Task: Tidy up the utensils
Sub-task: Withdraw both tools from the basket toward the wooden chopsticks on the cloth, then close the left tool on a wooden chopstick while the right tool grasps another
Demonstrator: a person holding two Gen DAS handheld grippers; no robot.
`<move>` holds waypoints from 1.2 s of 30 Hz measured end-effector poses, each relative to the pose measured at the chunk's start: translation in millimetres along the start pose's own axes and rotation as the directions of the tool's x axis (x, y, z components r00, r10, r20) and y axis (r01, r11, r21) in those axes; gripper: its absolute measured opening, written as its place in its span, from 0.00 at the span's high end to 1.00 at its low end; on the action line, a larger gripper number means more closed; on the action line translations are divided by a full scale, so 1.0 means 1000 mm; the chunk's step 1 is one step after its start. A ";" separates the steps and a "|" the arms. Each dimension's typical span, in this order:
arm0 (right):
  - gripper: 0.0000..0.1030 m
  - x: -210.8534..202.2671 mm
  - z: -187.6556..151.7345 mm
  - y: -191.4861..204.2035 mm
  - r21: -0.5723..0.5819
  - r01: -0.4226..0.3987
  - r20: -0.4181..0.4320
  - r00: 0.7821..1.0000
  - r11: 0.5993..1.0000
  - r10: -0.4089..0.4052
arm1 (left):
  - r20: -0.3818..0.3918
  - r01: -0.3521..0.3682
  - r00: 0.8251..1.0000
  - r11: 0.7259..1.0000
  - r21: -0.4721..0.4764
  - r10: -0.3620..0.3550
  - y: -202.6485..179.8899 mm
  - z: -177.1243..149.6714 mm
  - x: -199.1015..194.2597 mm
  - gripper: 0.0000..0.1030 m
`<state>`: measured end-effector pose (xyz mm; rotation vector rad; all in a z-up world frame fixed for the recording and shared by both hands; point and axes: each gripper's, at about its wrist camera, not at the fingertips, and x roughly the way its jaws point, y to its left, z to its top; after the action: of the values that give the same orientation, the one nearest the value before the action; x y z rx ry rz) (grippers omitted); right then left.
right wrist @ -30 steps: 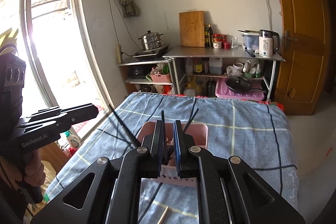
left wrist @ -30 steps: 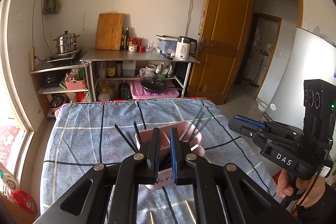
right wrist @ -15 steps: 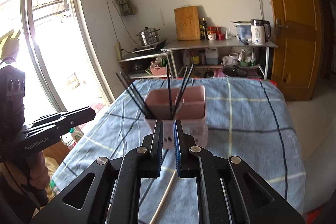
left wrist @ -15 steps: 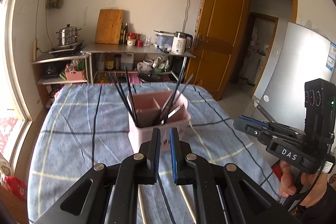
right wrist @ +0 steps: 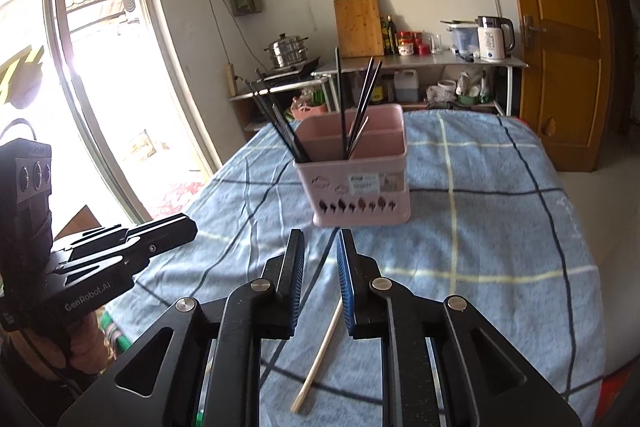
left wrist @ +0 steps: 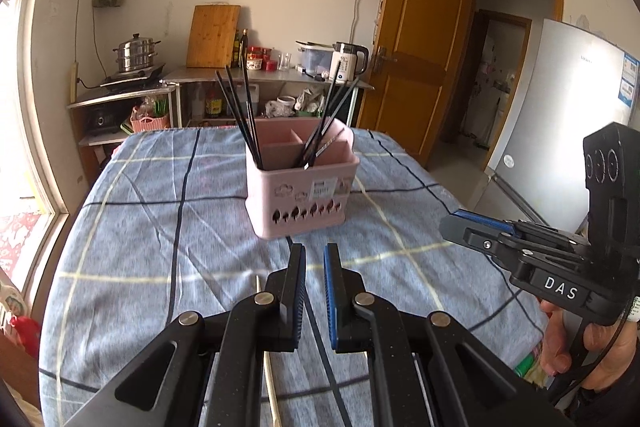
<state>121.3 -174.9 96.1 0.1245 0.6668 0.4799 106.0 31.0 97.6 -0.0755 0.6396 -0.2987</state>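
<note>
The pink utensil caddy stands upright on the table ahead of both grippers, well apart from either pair of jaws. Black chopsticks lean out of its compartments, 1 cluster at the left end and another toward the middle and right.

The left gripper hovers over the cloth with its jaws nearly together and nothing between them. A pale wooden chopstick lies flat on the cloth just left of its fingers, and a black chopstick lies below the gap, partly hidden by the gripper body.

The right gripper has its jaws opening, empty. Below its gap a wooden chopstick lies slanted on the cloth, apart from the pads; a dark chopstick runs under the left finger toward the caddy.

The right wrist view alone shows the window and the free end of the wooden stick. The left wrist view alone shows the refrigerator and the open doorway. Each view shows the other gripper at its edge, held in a hand.

The table carries a blue checked cloth. Behind it stand a metal shelf with a cutting board, bottles and a kettle, a steamer pot on a side stand, and a wooden door.
</note>
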 end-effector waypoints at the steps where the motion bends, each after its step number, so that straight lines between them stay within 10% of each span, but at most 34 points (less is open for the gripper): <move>1: 0.83 0.001 -0.003 0.001 0.001 -0.002 -0.007 1.000 1.000 0.002 | -0.003 0.000 1.000 1.000 0.000 0.000 0.000 -0.002 0.000 0.92; 36: 0.83 0.126 -0.041 -0.020 0.037 0.076 -0.287 0.956 0.996 -0.062 | -0.280 -0.047 0.960 0.997 -0.065 0.027 0.061 -0.044 0.137 0.87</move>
<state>189.1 -136.0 -12.5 0.0773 0.9637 0.4183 199.2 49.6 -26.6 -0.0901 0.9312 -0.2526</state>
